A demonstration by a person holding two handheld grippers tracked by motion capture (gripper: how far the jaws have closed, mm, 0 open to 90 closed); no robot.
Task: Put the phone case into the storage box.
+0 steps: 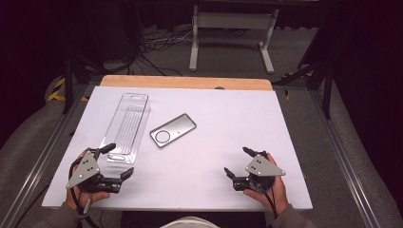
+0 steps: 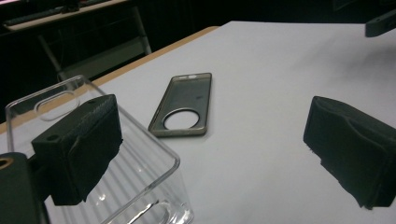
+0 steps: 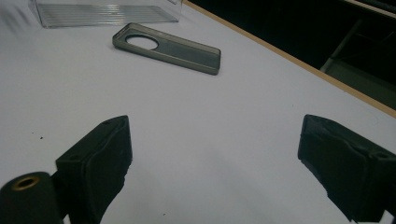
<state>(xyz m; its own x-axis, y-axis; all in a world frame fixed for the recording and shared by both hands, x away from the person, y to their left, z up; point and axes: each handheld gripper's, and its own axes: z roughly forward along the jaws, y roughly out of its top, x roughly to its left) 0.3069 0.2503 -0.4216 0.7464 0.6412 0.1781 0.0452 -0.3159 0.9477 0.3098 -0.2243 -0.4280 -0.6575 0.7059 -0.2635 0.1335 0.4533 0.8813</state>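
Note:
A grey phone case with a round camera hole lies flat near the middle of the white table; it also lies ahead of the jaws in the left gripper view and in the right gripper view. To its left lies a clear plastic package, long and ribbed. My left gripper rests at the front left, open and empty, its far jaw next to the package's near end. At the front right my right gripper stands open with nothing between its jaws.
The white sheet covers a wooden table whose far edge shows. Beyond it stand a white metal frame and cables on the floor. Metal rails run along both sides of the table.

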